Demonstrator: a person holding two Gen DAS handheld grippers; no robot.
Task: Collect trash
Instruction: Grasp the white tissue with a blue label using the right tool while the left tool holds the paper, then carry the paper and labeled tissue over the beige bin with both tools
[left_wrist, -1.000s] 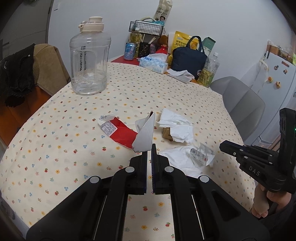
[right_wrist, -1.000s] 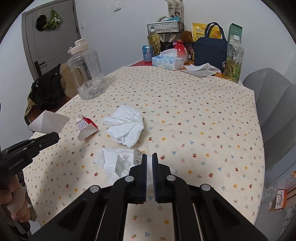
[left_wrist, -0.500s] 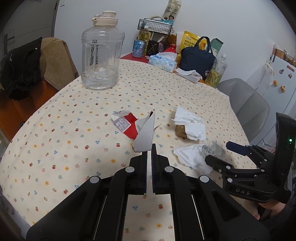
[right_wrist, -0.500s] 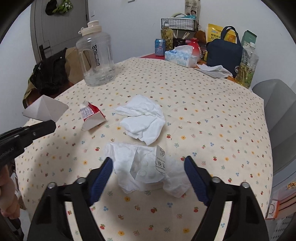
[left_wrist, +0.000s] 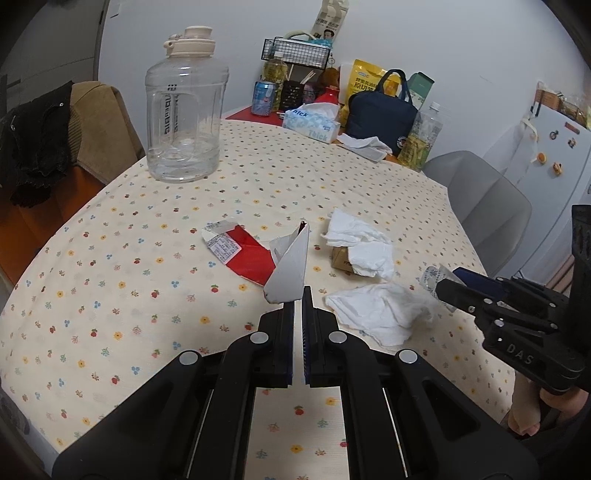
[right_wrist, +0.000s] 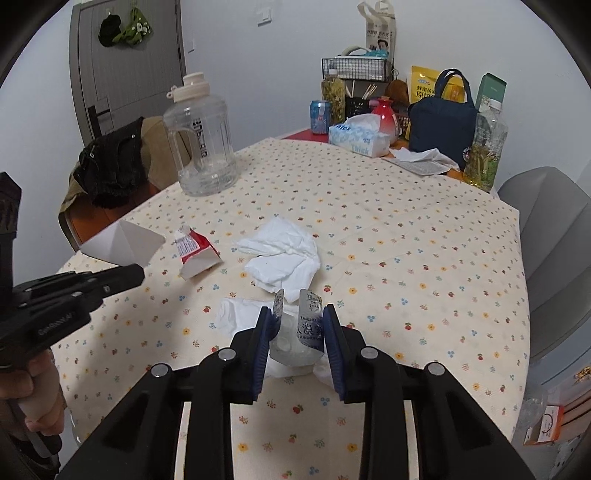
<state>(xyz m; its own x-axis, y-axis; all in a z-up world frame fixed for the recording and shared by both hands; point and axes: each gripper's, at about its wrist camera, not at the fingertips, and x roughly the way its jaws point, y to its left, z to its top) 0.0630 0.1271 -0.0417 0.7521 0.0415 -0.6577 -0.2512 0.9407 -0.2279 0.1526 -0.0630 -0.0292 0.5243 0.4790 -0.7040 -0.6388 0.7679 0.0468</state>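
My left gripper (left_wrist: 298, 295) is shut on a folded white paper scrap (left_wrist: 289, 269) and holds it above the table; it also shows in the right wrist view (right_wrist: 122, 242). My right gripper (right_wrist: 298, 314) has closed on a clear plastic blister wrapper (right_wrist: 301, 332) that bends between the pads, over a crumpled white tissue (right_wrist: 236, 315). A torn red and white carton (left_wrist: 240, 251) lies on the cloth. A second white tissue (left_wrist: 362, 243) lies over a small brown box (left_wrist: 340, 260).
A big clear water jug (left_wrist: 184, 107) stands at the far left. A tissue box (left_wrist: 312, 123), navy bag (left_wrist: 380, 110), bottles and a can (left_wrist: 263, 98) crowd the far edge. A grey chair (left_wrist: 487, 206) stands right; a chair with dark clothes (left_wrist: 40, 140) left.
My right gripper opened wide, then closed around the clear wrapper on the near tissue. My left gripper kept hold of the white paper scrap and moved forward over the table.
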